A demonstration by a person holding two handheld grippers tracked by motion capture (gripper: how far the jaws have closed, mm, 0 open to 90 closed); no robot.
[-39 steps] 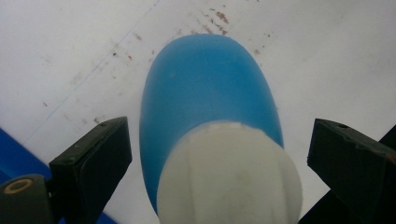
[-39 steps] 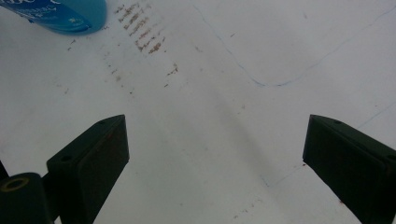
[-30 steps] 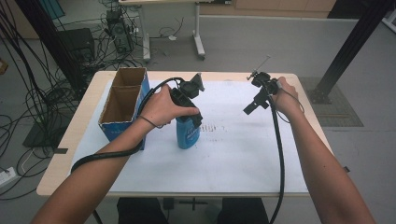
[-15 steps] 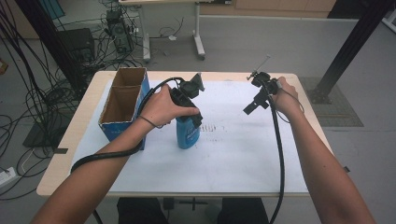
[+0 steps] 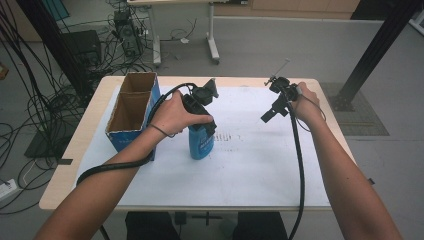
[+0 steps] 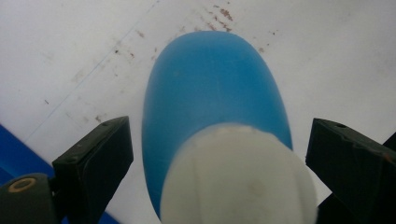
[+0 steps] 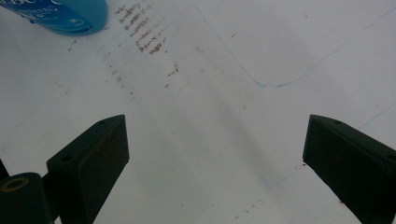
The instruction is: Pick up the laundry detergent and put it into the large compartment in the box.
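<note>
Although the blue bottle [image 5: 201, 143] stands upright near the middle of the table [image 5: 90, 131], its top is hidden in the high view by the left hand [image 5: 172, 115] and the left gripper [image 5: 210, 129] held over it. From the left gripper view the bottle's [image 6: 210, 102] white cap [image 6: 238, 177] is blurred and cut off at the bottom edge, so its shape is hard to make out. That gripper [image 6: 219, 154] is spread wide, a jaw standing off each side of the cap with a gap on both, touching nothing; whether it is level with the cap or above it I cannot tell.

At about 2 o'clock from the bottle, well apart from it, the right gripper [image 5: 267, 116] is held by the right hand [image 5: 305, 105] above bare white sheet [image 5: 250, 165]. In the right gripper view it [image 7: 215, 154] is likewise released, jaws wide over the sheet, with faint blue pen lines and brownish smudges below; just a corner of the bottle [image 7: 70, 16] with its label shows at 11 o'clock, cut by the frame.

At 9 o'clock from the bottle, near it, stands an open cardboard box [image 5: 131, 111] with blue sides and two compartments; the left forearm crosses its near corner. Black cables [image 5: 299, 165] trail from both grippers toward the near edge of the table.
</note>
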